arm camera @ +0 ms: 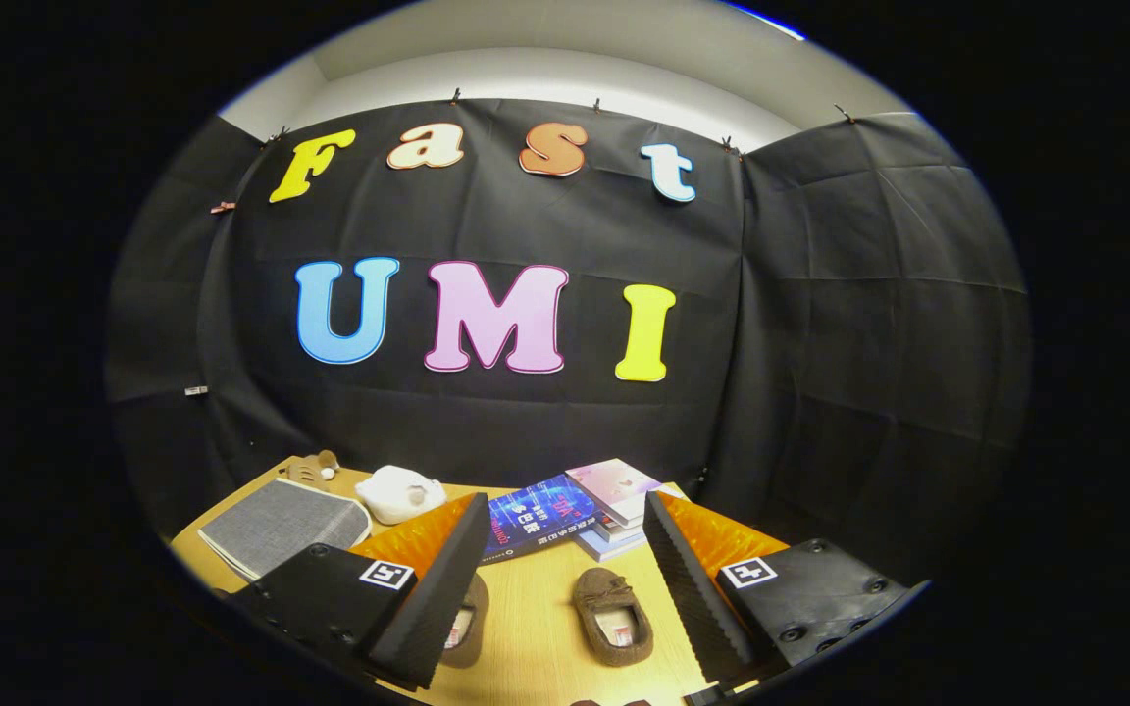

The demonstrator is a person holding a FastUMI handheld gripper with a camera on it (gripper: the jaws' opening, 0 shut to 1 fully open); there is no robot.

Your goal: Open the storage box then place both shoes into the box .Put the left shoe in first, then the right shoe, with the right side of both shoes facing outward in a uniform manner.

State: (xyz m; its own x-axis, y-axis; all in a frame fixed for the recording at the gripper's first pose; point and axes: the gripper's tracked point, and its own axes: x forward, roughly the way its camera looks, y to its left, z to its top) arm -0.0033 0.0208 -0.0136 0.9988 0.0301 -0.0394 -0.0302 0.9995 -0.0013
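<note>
Two brown slipper-like shoes lie on the wooden table (536,628) with their toes pointing away from me. One shoe (612,616) rests in the gap between my fingers, nearer the right one. The other shoe (468,628) is half hidden behind the left finger (437,588). My gripper (565,502) is open and hovers above the table with nothing held. A grey fabric storage box (281,525) sits beyond the left finger, and its lid looks closed.
A white plush item (403,493) and a small brown plush toy (310,469) lie behind the box. A stack of books (565,510) sits just ahead of the fingertips. The booth's black cloth wall rises close behind the table.
</note>
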